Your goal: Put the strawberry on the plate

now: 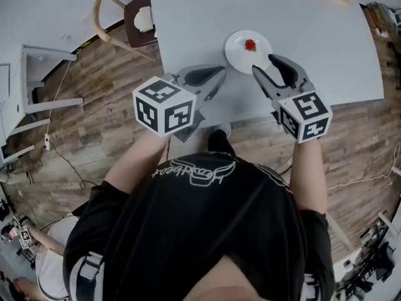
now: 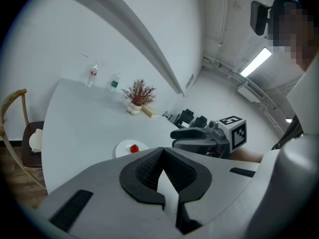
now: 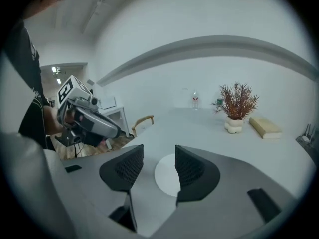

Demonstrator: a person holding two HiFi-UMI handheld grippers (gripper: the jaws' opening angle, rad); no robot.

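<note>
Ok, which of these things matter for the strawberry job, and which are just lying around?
Job: strawberry, plate, right gripper.
Lying about: chair, dried plant, tan block, bottles.

red strawberry (image 1: 250, 44), on white plate (image 1: 238, 56)

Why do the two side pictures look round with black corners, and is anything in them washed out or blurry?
Left gripper view: a very wide lens bends the table edge and blacks out the corners; the ceiling light glares; the left gripper fills the foreground. Right gripper view: same bowing, and the plate is a flat white patch. Head view: sharpest, with the strawberry crisp; only the edges curve.
</note>
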